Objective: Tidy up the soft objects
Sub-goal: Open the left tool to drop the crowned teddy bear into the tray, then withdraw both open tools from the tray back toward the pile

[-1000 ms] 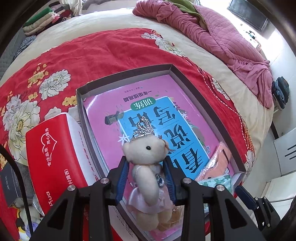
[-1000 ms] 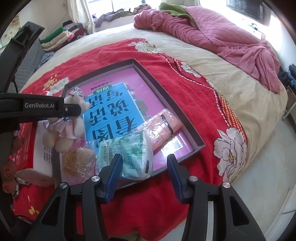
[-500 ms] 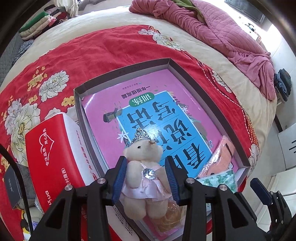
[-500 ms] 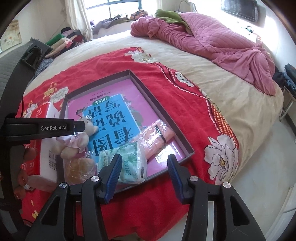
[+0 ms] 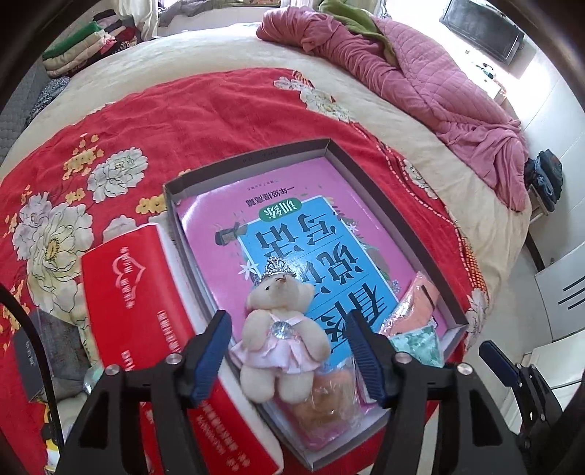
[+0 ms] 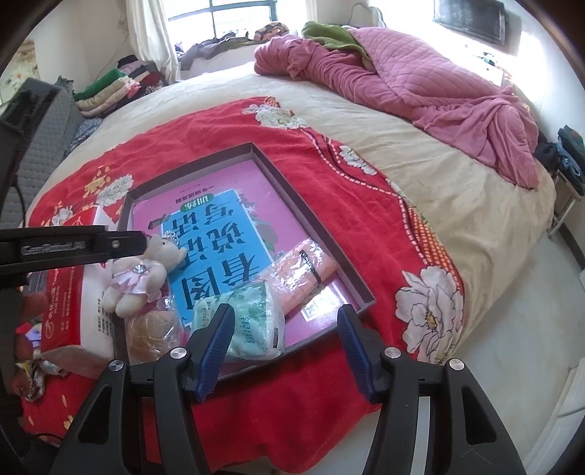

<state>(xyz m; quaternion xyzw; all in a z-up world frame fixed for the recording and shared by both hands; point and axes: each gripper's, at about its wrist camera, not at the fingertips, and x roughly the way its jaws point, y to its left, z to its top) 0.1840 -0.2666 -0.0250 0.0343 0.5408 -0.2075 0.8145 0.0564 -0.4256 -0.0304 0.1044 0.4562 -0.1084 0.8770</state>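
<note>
The teddy bear [image 5: 281,329] is found lying in the tray's [image 5: 402,204] near corner, between the spread fingers of the left tool [image 5: 290,350], ungripped. Light, compressible; the torso is judged the best hold. The right tool [image 6: 285,347] is held released, empty.

Bright daylight fills the room, pouring from a curtained window [image 6: 234,18] behind the bed. The upper right corner is blown out to white in both views. The rumpled pink quilted blanket [image 6: 420,80] shows soft shadows in its folds. Both pictures bulge strongly, with dark rounded corners and curved bed edges. The red tissue pack with white lettering [image 5: 146,329] is slightly smeared with blur; the middle of each view is sharp.
</note>
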